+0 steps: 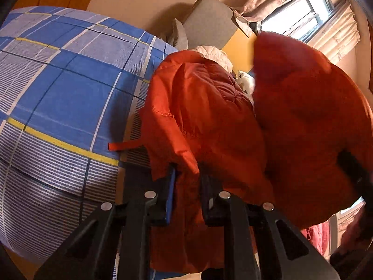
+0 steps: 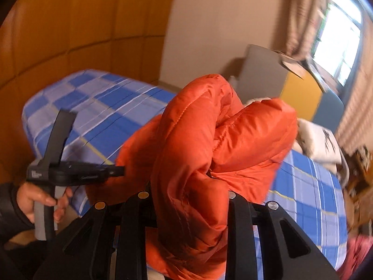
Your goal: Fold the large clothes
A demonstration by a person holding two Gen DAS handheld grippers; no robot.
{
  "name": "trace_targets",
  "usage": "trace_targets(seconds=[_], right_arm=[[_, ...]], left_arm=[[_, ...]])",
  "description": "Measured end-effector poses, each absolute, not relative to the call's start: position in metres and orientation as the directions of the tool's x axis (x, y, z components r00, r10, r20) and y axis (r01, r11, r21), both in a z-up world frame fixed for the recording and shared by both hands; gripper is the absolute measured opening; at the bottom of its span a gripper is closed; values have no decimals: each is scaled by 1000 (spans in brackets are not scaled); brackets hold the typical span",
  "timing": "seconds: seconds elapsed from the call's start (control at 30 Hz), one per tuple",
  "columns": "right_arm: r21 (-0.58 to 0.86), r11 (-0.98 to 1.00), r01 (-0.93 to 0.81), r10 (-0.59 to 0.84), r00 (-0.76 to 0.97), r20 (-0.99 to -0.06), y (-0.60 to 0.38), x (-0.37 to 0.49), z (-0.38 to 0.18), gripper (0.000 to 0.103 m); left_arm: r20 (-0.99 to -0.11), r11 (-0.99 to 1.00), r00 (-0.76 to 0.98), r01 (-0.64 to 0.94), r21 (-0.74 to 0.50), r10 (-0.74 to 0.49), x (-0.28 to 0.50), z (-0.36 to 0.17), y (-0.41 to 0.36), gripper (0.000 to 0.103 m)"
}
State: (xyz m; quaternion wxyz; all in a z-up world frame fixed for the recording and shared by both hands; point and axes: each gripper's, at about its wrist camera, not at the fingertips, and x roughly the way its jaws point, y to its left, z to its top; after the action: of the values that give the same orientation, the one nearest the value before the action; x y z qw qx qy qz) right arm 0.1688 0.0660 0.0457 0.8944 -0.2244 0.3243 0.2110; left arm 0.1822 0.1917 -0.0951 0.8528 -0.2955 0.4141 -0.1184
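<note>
The left tool, at the bottom centre of the left wrist view, has its two fingers pinched on a thin fold of the orange puffer jacket; the fabric runs between the pads and hangs below them. The right tool, at the bottom centre of the right wrist view, is clamped on a thick bunched roll of the same jacket, which fills the gap between its fingers and bulges above them. From both grips the jacket rises toward the middle of each frame, lifted off the bed, with a narrow orange strap sticking out to the left over the blue, white and yellow checked sheet. In the right wrist view, the person's left hand holds the left tool's handle at the lower left. Beyond the jacket, a white garment lies near the top centre, with a grey cushion behind it. A curtained window fills the upper right.
</note>
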Motion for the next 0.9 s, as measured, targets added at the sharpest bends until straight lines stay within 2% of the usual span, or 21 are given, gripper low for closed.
trace_targets(seconds=[0.17,0.33,0.4,0.53,0.63,0.7,0.83,0.9], right_arm=[[-343,740,-579,218,687,-693,99,159,16,26],[-421,672,-609,204,699,-685,116,144,-8,26],[-445,653,-613,203,708,-676,120,138,-12,26],[-511,620,-596,192,746,-638,125,124,-17,26],[-545,595,-591,195,764,-615,125,119,-19,28],[-578,576,-578,196,784,-589,125,113,-20,29],[-596,564,-571,208,797,-567,118,111,-16,32],[-596,563,-572,217,799,-561,116,109,-15,36]], left_arm=[[-624,788,637,-43,-614,-452,178,-87,208,16],[-550,782,709,4,-623,-442,161,-44,241,18],[-512,792,730,66,-607,-453,158,-16,243,32],[-485,810,699,237,-536,-525,169,33,221,46],[-540,822,635,306,-480,-552,193,47,192,50],[-588,825,582,339,-452,-562,210,49,168,59],[-655,819,492,345,-458,-573,242,43,145,57],[-680,816,452,349,-460,-577,252,38,136,41]])
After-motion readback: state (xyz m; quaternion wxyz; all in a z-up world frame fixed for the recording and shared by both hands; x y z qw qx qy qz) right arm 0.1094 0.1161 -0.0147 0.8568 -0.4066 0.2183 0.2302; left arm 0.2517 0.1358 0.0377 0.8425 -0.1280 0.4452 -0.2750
